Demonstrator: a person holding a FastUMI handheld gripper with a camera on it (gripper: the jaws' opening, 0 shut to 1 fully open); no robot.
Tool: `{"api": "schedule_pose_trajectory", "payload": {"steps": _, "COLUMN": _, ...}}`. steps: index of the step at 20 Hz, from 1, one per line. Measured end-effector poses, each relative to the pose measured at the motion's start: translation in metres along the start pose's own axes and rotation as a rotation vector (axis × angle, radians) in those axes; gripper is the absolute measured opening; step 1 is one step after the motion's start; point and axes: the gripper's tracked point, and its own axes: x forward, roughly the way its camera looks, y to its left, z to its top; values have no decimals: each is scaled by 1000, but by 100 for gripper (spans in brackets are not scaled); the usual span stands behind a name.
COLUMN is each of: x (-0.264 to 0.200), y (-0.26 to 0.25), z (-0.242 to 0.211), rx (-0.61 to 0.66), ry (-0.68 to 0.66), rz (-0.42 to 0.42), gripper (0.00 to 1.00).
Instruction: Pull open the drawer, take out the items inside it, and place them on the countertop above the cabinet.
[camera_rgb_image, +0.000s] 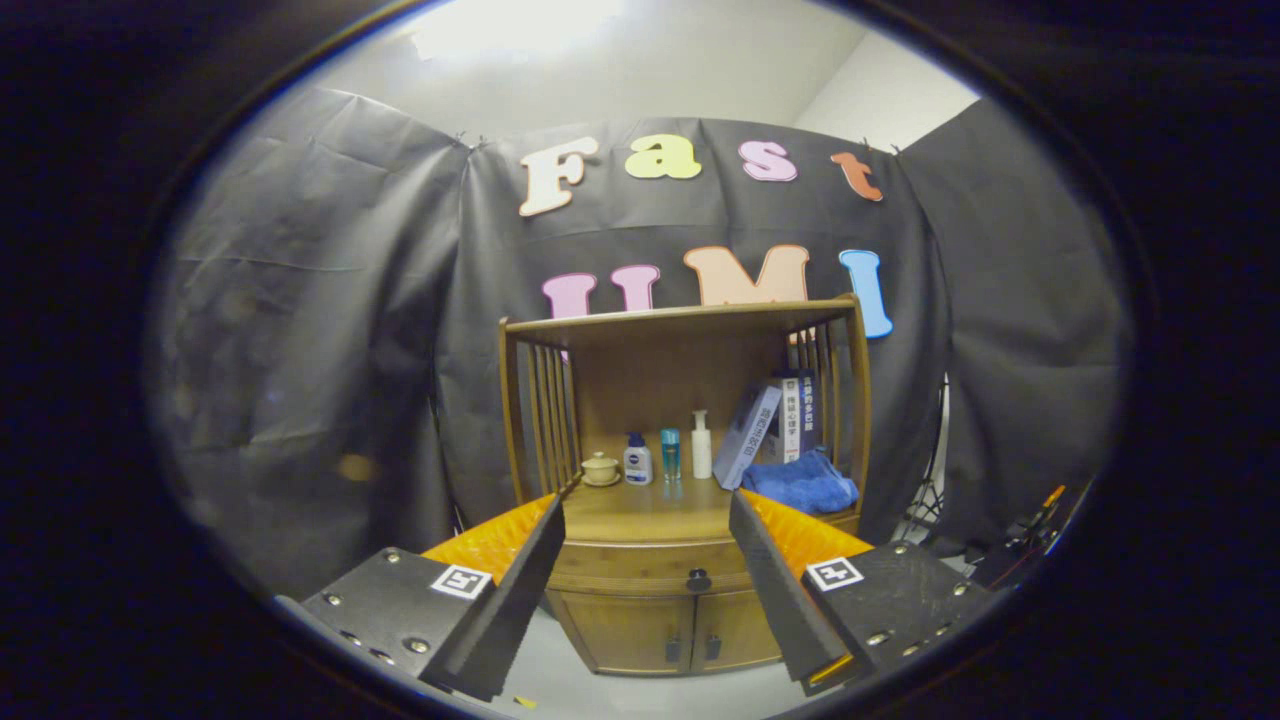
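Two books (778, 425) lean at the right of the cabinet's countertop, and print runs down their covers, too small to read from here. The white bottle (637, 461) to their left has a dark label, also illegible. On the gripper (652, 495), with its fingers spread wide and holding nothing, sit two square black-and-white markers, left marker (460, 581) and right marker (834, 573).

Dim booth, ceiling light (515, 30) blown out overhead; cabinet (680, 480) sharp, fisheye bends and softens the edges, left side blurry.
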Motion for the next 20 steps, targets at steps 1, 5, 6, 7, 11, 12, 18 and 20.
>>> {"api": "schedule_pose_trajectory", "payload": {"steps": 1, "x": 4, "y": -3, "z": -3, "rx": 3, "ry": -9, "rz": -4, "gripper": 99}}
{"api": "schedule_pose_trajectory", "payload": {"steps": 5, "x": 46, "y": -18, "z": -32, "rx": 13, "ry": 2, "rz": -36, "gripper": 99}}
{"api": "schedule_pose_trajectory", "payload": {"steps": 6, "x": 60, "y": -23, "z": -44, "rx": 7, "ry": 18, "rz": -47, "gripper": 99}}
{"api": "schedule_pose_trajectory", "payload": {"steps": 7, "x": 74, "y": -31, "z": -56, "rx": 7, "ry": 27, "rz": -64, "gripper": 99}}
{"api": "schedule_pose_trajectory", "payload": {"steps": 11, "x": 132, "y": -53, "z": -123, "rx": 38, "ry": 79, "rz": -84, "gripper": 99}}
{"api": "schedule_pose_trajectory", "payload": {"steps": 12, "x": 146, "y": -58, "z": -145, "rx": 44, "ry": 111, "rz": -87, "gripper": 99}}
{"api": "schedule_pose_trajectory", "payload": {"steps": 18, "x": 207, "y": -74, "z": -234, "rx": 23, "ry": 204, "rz": -102, "gripper": 99}}
{"api": "schedule_pose_trajectory", "payload": {"steps": 20, "x": 222, "y": -75, "z": -260, "rx": -9, "ry": 240, "rz": -93, "gripper": 99}}
